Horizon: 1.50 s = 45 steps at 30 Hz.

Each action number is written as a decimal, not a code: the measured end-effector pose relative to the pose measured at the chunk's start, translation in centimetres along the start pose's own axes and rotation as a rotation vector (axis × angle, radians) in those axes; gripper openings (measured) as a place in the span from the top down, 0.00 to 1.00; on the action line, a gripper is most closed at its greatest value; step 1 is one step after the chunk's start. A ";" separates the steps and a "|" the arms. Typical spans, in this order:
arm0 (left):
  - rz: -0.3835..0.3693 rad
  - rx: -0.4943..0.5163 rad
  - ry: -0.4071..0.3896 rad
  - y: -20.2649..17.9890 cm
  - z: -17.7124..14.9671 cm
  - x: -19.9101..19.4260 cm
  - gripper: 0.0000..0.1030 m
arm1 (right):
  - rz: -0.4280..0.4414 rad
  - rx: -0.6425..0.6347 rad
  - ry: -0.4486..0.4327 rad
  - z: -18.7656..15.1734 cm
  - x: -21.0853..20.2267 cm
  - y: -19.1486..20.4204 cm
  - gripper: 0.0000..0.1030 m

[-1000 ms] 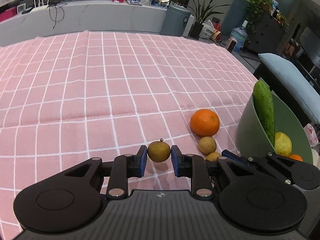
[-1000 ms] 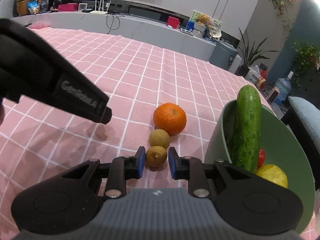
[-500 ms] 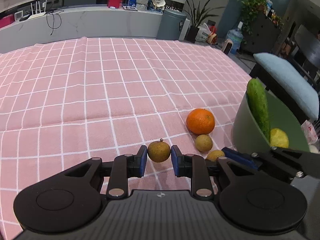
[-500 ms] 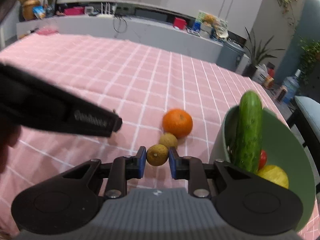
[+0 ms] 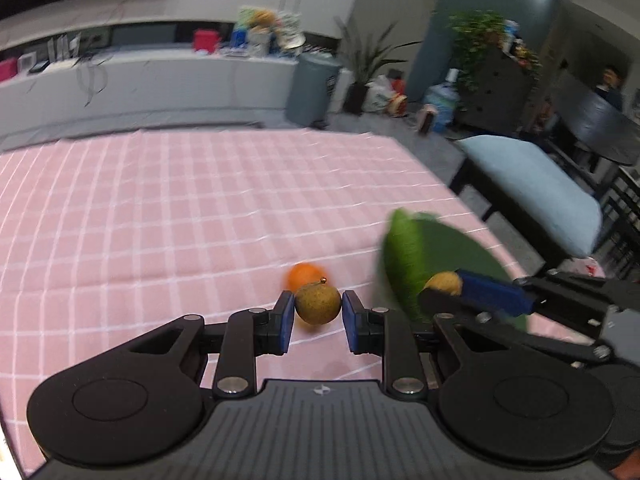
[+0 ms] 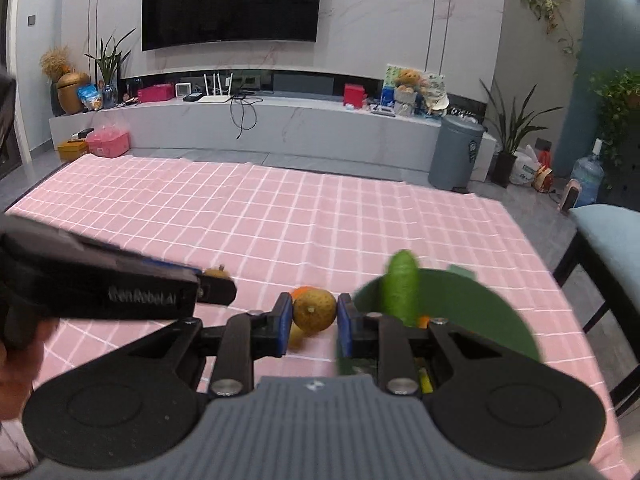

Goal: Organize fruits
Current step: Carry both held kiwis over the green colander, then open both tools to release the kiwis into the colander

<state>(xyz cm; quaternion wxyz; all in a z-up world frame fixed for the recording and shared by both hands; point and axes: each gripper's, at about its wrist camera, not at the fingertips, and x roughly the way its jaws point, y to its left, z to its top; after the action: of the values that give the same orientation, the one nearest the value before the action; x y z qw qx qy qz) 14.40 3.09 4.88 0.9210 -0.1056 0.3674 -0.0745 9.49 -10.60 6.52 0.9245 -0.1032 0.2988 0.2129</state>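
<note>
A pink checked tablecloth (image 6: pixel 280 216) is covering the whole table, and a green bowl (image 6: pixel 480 304) is sitting near its right-hand edge with a cucumber (image 6: pixel 401 286) leaning upright against its inner wall. In the left wrist view the bowl (image 5: pixel 452 248) and cucumber (image 5: pixel 404 256) are showing blurred. An orange (image 5: pixel 306 274) is lying on the cloth just left of the bowl, partly hidden behind what the grippers are carrying. The left gripper (image 5: pixel 318 320) is holding a small round brown fruit (image 5: pixel 318 304) above the cloth, its blue pads pressing on both sides, the stem poking up. The right gripper (image 6: pixel 312 322) is clamping a second small brown fruit (image 6: pixel 314 310) the same way, just left of the bowl's rim. In the right wrist view the left gripper (image 6: pixel 216 280) is reaching in from the left side, a hand (image 6: pixel 20 344) wrapped around its handle.
</note>
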 end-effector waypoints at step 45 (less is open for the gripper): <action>-0.068 0.300 0.322 -13.5 -0.2 12.9 0.72 | 0.178 -0.214 0.280 -3.4 5.9 -15.8 0.80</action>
<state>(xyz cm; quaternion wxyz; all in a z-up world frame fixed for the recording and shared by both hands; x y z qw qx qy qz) 22.75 -12.79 -0.43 0.8528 0.0335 0.4907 -0.1754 19.22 -23.73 1.28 0.8353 -0.2027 0.4079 0.3078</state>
